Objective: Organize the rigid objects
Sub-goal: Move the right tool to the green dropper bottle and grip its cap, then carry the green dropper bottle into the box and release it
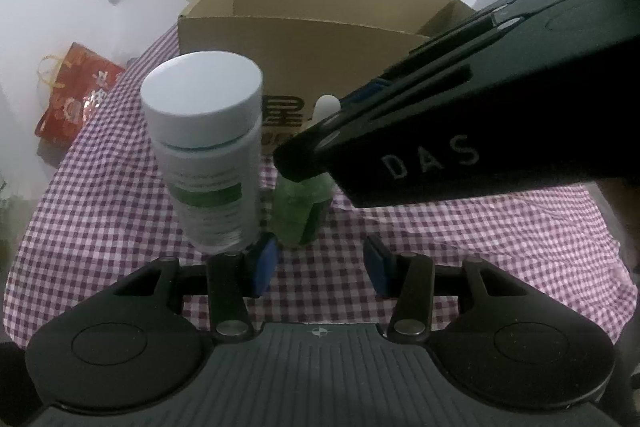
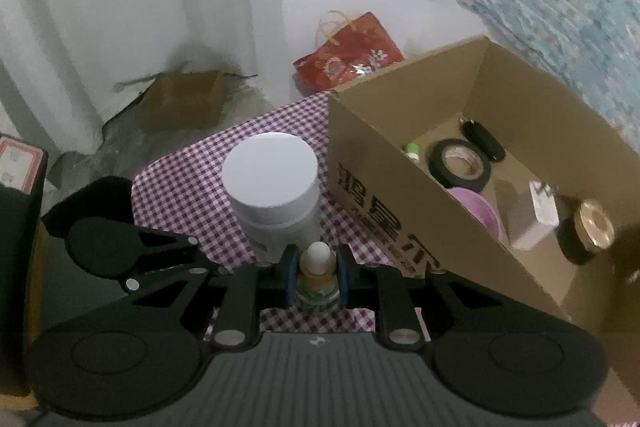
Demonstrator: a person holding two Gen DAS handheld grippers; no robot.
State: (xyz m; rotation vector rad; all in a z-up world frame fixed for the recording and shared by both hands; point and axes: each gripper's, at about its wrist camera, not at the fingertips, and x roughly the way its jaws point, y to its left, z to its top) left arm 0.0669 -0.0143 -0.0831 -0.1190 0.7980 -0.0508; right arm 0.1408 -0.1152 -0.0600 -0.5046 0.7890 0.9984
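A small green glass dropper bottle with a white rubber bulb stands on the checked tablecloth. My right gripper is shut on the dropper bottle, its blue pads pressed on either side of the collar below the bulb. In the left wrist view the right gripper reaches in from the right and covers the bottle's top. A tall white pill bottle with a white lid stands just left of my left gripper, which is open with only cloth between its pads. The white pill bottle is right behind the dropper.
An open cardboard box stands behind the bottles, holding a black tape roll, a pink bowl, a white block and a black jar with a gold lid. A red gift bag lies on the floor beyond the table edge.
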